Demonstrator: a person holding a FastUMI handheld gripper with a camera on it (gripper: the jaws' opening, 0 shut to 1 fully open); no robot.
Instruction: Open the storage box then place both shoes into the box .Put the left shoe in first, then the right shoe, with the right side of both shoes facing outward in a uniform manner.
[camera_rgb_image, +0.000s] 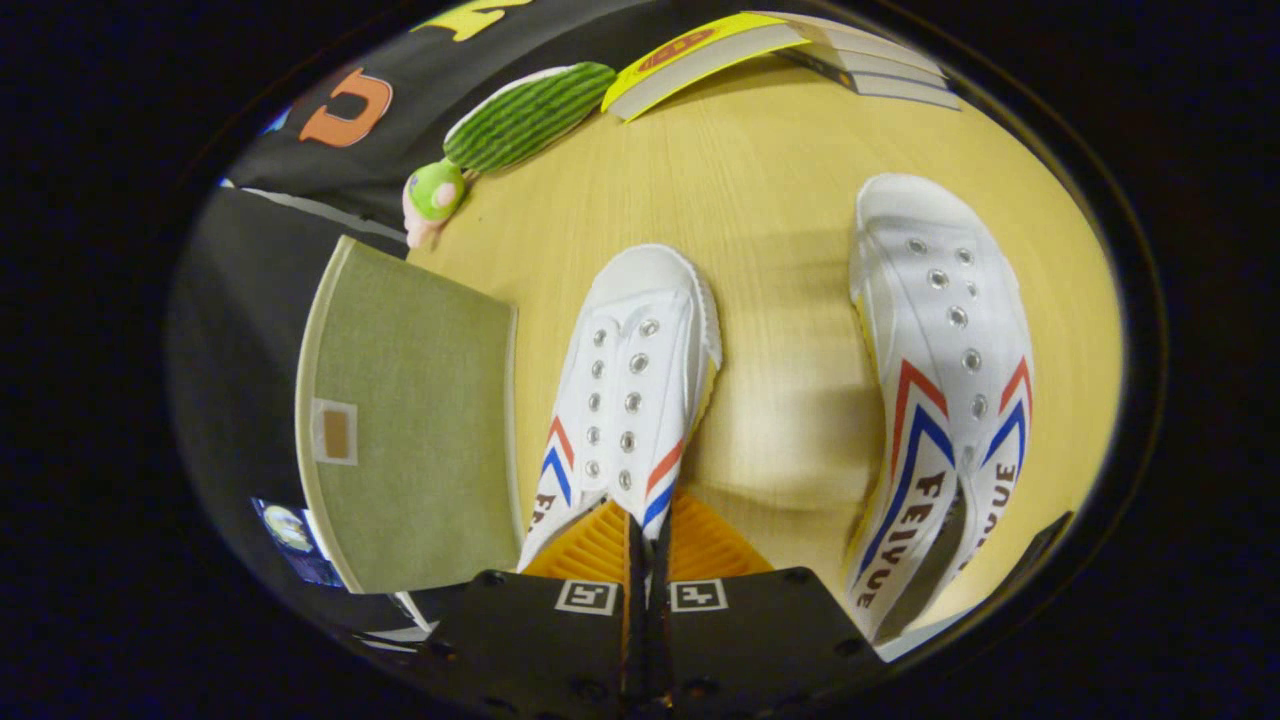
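Gripper view: the gripper (647, 545) is seen with its fingers (590, 550) brought nearly together, only a thin gap left between them. A narrow strip of the near shoe (632, 390), at its heel opening, sits in that gap, so the fingers appear clamped on it, though actual contact of both pads cannot be fully confirmed. That white shoe, with red and blue chevron stripes and metal eyelets, extends straight ahead of the fingers, toe pointing away. A second matching shoe (945, 370) is laid on the wooden tabletop (780, 200) to the right, well apart from the first, toe also pointing away. The storage box (415, 420), grey-green fabric with a small tan patch on its lid, is placed just left of the held shoe, lid down. Beyond the box, a green striped plush toy (525, 115) with a small green-and-pink head is set near the far tabletop edge. A stack of books (780, 50), the top one yellow, lies further right at the back.
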